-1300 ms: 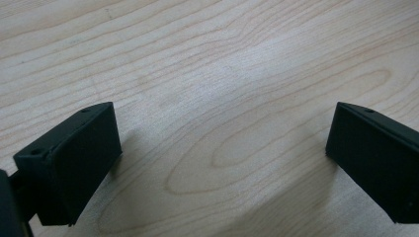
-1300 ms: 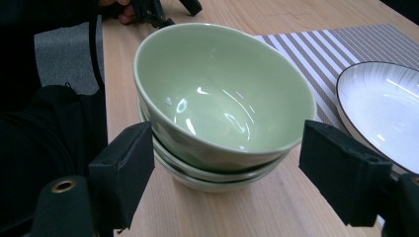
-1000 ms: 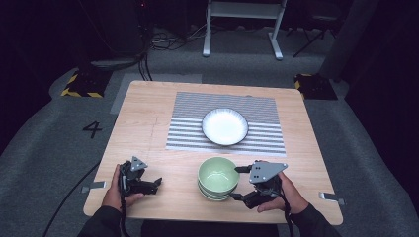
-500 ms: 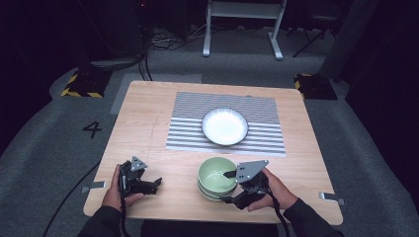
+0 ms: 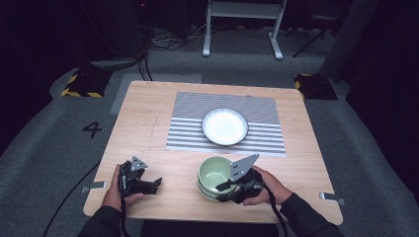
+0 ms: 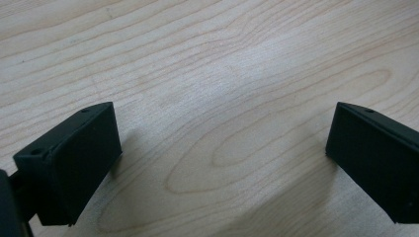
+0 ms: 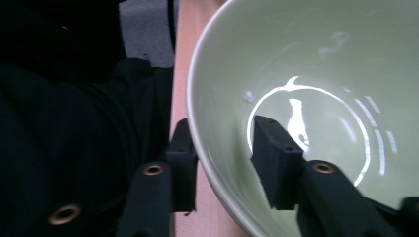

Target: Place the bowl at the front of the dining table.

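Observation:
A stack of pale green bowls (image 5: 213, 174) stands near the table's front edge. My right gripper (image 5: 223, 189) is at the stack's front right. In the right gripper view the right gripper (image 7: 222, 143) has closed in on the rim of the top green bowl (image 7: 321, 59), one jaw outside the wall and one inside. The bowl rests on the stack. My left gripper (image 5: 153, 183) lies low at the front left, apart from the bowls. In the left gripper view the left gripper (image 6: 222, 133) stands wide open over bare wood.
A white bowl with a dark rim (image 5: 225, 126) sits on a grey striped mat (image 5: 188, 133) at the middle of the wooden table (image 5: 143, 113). The table's front edge (image 7: 183, 59) runs close beside the green bowl, with the person's dark sleeve past it.
My right gripper has moved left from beside the green bowls onto the top bowl's rim and tilted. The left gripper and the bowls have stayed put.

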The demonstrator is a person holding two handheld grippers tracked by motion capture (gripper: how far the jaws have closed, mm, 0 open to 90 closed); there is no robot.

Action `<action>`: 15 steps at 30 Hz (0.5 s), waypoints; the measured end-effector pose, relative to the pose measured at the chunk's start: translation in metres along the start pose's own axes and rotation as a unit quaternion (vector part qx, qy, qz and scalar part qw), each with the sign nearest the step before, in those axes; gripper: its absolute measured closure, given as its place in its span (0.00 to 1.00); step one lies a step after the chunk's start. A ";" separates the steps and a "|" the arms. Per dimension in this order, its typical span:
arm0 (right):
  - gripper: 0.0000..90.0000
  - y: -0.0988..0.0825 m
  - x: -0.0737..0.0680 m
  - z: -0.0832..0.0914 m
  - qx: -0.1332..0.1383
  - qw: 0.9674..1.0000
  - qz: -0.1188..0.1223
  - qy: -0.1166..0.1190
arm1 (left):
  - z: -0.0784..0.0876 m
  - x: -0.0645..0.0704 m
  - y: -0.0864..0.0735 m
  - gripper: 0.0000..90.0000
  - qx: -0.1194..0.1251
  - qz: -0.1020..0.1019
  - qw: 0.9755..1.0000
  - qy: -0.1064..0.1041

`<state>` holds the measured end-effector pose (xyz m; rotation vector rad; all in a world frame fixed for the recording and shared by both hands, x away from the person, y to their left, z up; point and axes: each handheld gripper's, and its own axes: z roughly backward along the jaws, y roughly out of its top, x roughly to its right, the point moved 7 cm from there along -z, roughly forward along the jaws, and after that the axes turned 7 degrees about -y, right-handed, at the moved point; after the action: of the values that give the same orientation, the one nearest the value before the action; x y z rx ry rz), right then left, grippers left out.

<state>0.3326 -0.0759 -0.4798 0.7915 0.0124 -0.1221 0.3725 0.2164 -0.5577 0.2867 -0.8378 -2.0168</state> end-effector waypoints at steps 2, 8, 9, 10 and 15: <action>0.77 0.000 0.000 0.000 0.000 1.000 -0.002 0.008 | 0.000 0.000 0.000 0.00 0.000 0.000 1.000 0.000; 0.83 0.003 -0.004 -0.001 0.002 1.000 0.012 0.004 | 0.000 0.000 0.000 0.00 0.000 0.000 1.000 0.000; 0.84 0.003 -0.004 -0.001 0.001 1.000 0.015 0.003 | 0.000 0.000 0.000 0.00 0.000 0.000 1.000 0.000; 0.84 0.003 -0.004 -0.001 -0.001 1.000 0.017 0.002 | 0.000 0.000 0.000 0.00 0.000 0.000 1.000 0.000; 0.85 0.006 -0.005 -0.001 0.000 1.000 0.001 0.002 | 0.000 0.000 0.000 0.00 0.000 0.000 1.000 0.000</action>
<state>0.3281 -0.0708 -0.4757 0.7915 0.0153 -0.1181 0.3725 0.2164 -0.5577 0.2869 -0.8372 -2.0176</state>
